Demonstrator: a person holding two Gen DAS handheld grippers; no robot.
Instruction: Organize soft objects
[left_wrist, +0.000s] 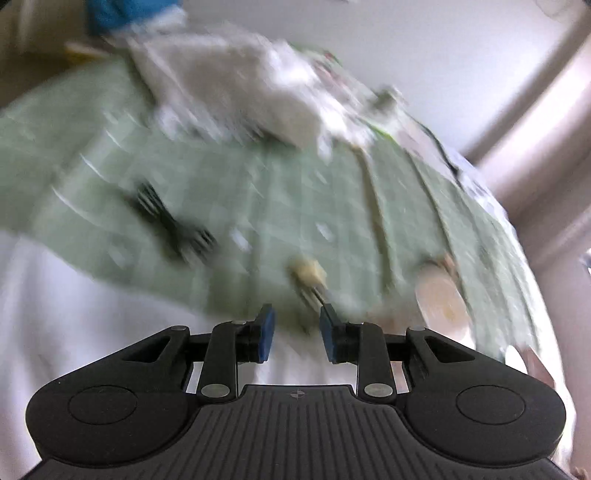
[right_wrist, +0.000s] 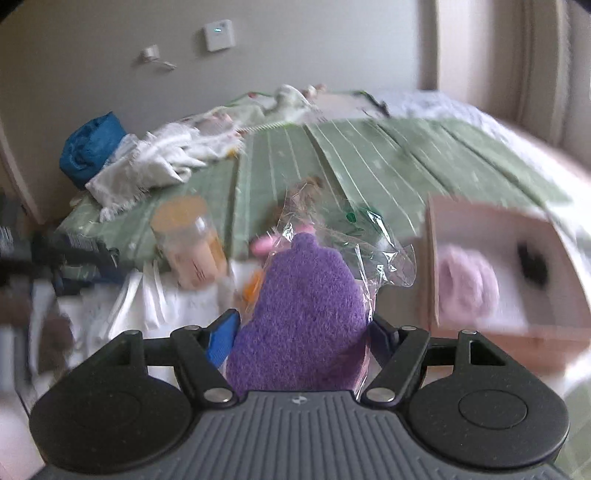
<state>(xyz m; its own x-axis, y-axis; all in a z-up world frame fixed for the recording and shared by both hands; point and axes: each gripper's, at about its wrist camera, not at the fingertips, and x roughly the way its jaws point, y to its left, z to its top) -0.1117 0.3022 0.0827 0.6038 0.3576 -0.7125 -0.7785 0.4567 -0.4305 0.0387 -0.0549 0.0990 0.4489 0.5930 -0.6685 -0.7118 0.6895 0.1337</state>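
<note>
Purple sponge (right_wrist: 301, 317) half under crinkled wrapper (right_wrist: 347, 236)

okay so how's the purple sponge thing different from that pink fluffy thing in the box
The purple sponge is deep purple with a coarse, porous surface; the pink fluffy thing is pale pink and fuzzy. The sponge is in clear plastic wrap, between the right gripper jaws; the pink one lies bare inside the cardboard box. Both look soft.

A box (right_wrist: 491, 258) lies on the bed's (right_wrist: 369, 155) right; a jar (right_wrist: 192, 247) near left; heaped cloths (right_wrist: 147, 166) far left
</note>
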